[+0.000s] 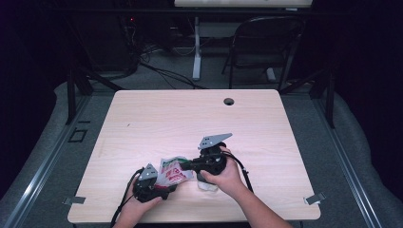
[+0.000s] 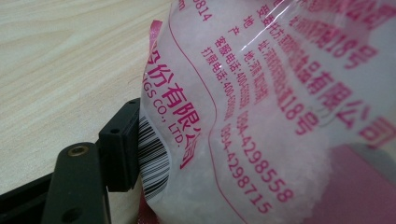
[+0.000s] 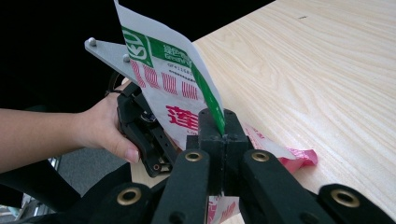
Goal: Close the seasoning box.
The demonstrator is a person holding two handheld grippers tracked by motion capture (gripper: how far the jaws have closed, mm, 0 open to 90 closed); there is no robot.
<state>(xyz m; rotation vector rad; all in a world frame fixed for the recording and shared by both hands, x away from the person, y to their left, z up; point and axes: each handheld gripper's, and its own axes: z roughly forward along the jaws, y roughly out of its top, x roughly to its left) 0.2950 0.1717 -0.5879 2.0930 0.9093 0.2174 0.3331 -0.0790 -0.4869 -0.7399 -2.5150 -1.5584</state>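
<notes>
The white plastic bag printed with red and green lettering hangs between the two grippers, just above the near part of the pale wooden table. In the left gripper view the bag's clear back panel, covered in pink characters and a black barcode, shows white grainy contents behind the film.

The right gripper has its two black jaws pressed together on the bag's upper edge; in the right gripper view the jaws meet with the thin green-edged sheet rising straight up from between them, and a pink crimped seam of the bag trails down beside them onto the wood. This gripper lies level, pointing toward the person's left, with its grey three-cornered plate above it and a hand wrapped round its body.

The left gripper sits just below and to the left of the right one, at the bag's lower end. In the left gripper view one black jaw presses against the barcode side of the bag; the other jaw is hidden behind the bag, so a full clamp cannot be told for certain, though the bag fills the space beside the visible jaw. In the right gripper view the left hand grips the black body of that gripper, right behind the bag.

Beyond the table's far edge stands a dark folding chair.
</notes>
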